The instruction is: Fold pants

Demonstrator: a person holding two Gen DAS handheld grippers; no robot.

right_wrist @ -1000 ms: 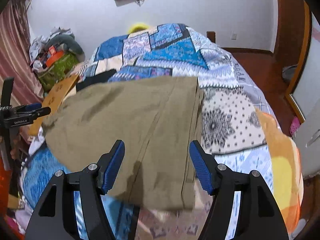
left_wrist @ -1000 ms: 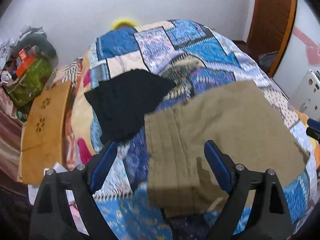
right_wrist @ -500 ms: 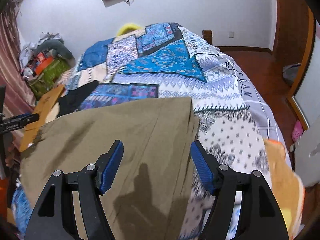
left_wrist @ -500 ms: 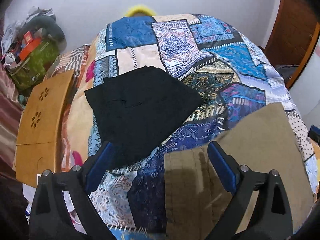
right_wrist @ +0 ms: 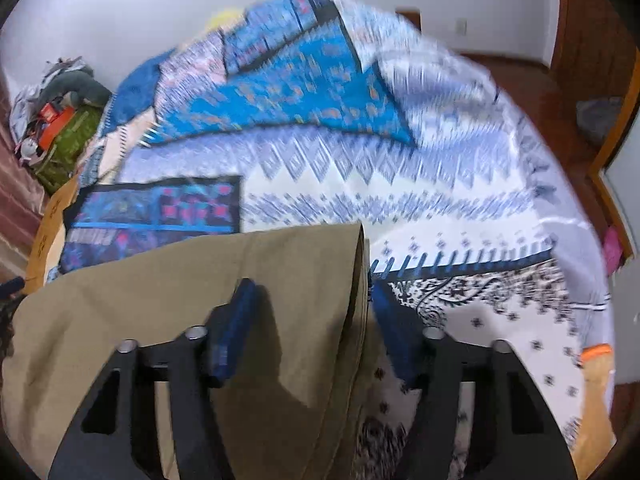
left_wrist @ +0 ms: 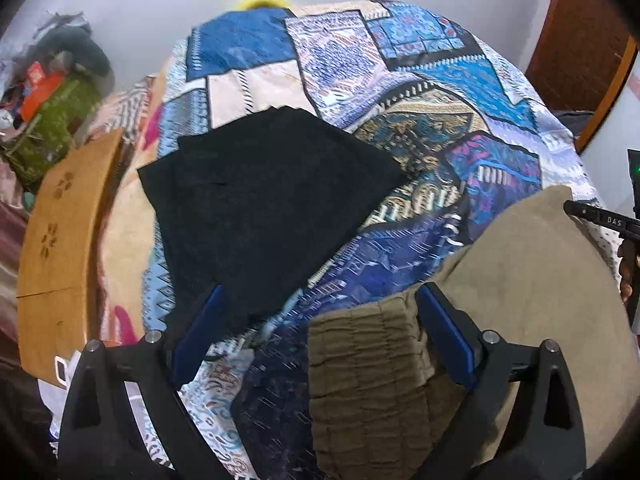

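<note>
The khaki pants (left_wrist: 528,280) are spread flat on the quilted bed (left_wrist: 432,92), right next to a folded black garment (left_wrist: 260,208). The left gripper (left_wrist: 320,328) is held wide open over the elastic waistband, nothing gripped. The right gripper (right_wrist: 308,316) has its jaws just closing around the pants' edge, but they're not seen pressing yet.

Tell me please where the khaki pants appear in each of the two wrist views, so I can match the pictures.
Left wrist view: khaki pants at lower right, the gathered waistband near the bottom centre.
Right wrist view: khaki pants at lower left, their right edge between the gripper fingers.
Shared landmark: the green bag at the left edge beside the bed.
</note>
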